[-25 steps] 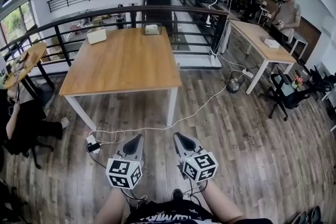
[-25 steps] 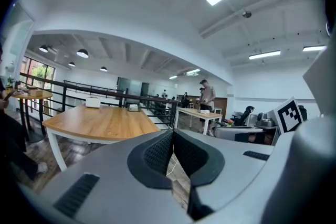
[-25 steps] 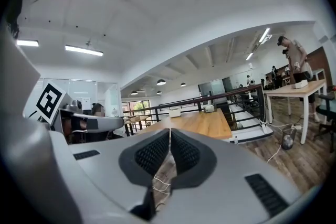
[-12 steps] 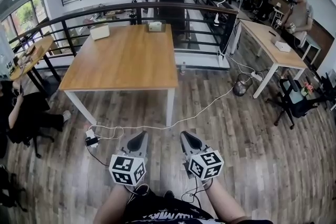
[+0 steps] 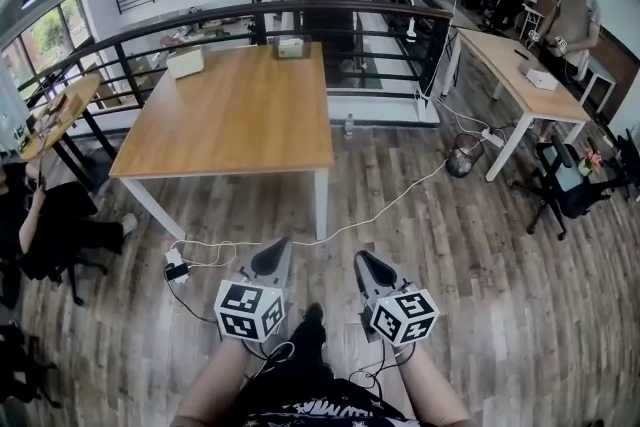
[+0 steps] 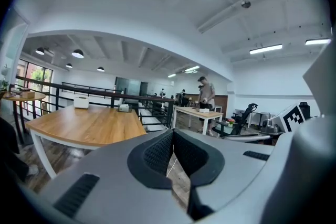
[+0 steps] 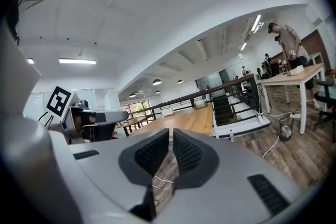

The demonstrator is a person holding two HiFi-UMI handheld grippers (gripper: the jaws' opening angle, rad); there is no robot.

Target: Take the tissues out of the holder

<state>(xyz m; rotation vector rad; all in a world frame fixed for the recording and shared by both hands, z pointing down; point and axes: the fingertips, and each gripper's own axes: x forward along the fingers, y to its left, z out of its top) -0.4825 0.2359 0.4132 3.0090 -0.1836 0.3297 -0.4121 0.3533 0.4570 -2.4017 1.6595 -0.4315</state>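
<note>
left tool (image 5: 272,256): held low over the floor, pointing nearly level toward the wooden bench; its pads meet at the tips and nothing is between them.
right tool (image 5: 367,264): to the right of the left tool with a gap between them, same heading; pads drawn together to a hairline, empty.
forearms (image 5: 215,385): both bare, reaching in from the near edge, one behind each tool.
tissue holder (image 5: 291,47): a small box at the far edge of the bench, toward its right corner, well apart from both tools; the tissues are too small to make out.
white box (image 5: 185,63): on the far left part of the bench top.
bench (image 5: 230,130): wooden top on white legs, its far side near the black railing (image 5: 340,7).
floor (image 5: 480,255): dark wood planks; a white cable (image 5: 380,210) trails across it between bench and tools to a power strip (image 5: 175,267) at the left.
room: open office; a second bench (image 5: 520,75) far right with a person (image 5: 575,10) standing by it; a seated person (image 5: 40,225) at the left edge.
</note>
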